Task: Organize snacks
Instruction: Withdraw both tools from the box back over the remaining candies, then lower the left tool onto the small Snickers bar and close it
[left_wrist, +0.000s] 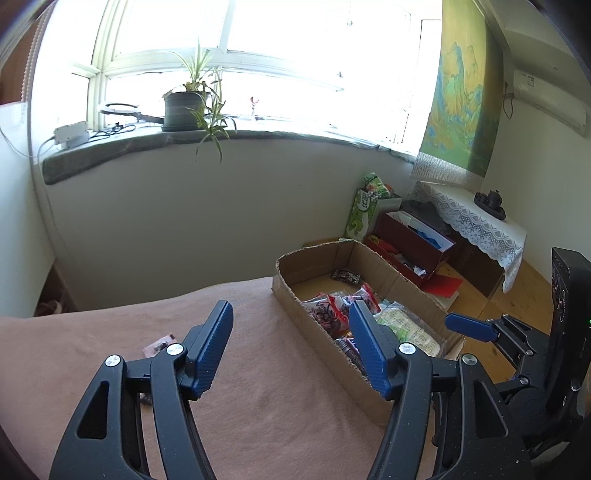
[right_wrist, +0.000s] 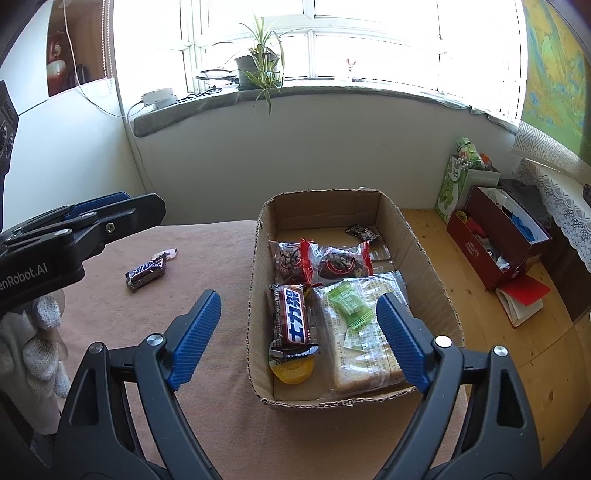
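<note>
On the counter (right_wrist: 207, 406), under its pinkish-brown felt cloth, stands one open brown cardboard box (right_wrist: 424, 266) at the right edge, with wooden floor (right_wrist: 517, 332) beyond it. The right wrist view looks down into the box and lets the snacks be counted: two clear-and-red wrapped dark pastries (right_wrist: 338, 262) side by side, one small black sachet (right_wrist: 362, 232) alone near the far wall, one brown Snickers bar with Chinese lettering (right_wrist: 293, 319), one round yellow jelly cup (right_wrist: 293, 371) partly under that bar's near end, one large clear pack of pale crackers (right_wrist: 364, 354) and one small green sweet (right_wrist: 351, 304) lying on it. The far third of the box floor is bare apart from the sachet.

Outside the box, well apart to its left, lie one dark loose Snickers bar (right_wrist: 146, 273) and one small pink wrapper (right_wrist: 168, 254) just behind it. The left wrist view shows only the pink wrapper (left_wrist: 160, 343); the bar is mostly hidden behind the left claw's arm, and the box contents are partly covered there.

The left claw (left_wrist: 291, 354) is spread with nothing between its blue pads, over bare cloth beside the box. The right claw (right_wrist: 299, 339) is spread wide and empty above the near end of the box. Cloth between the box and the loose bar is free.
</note>
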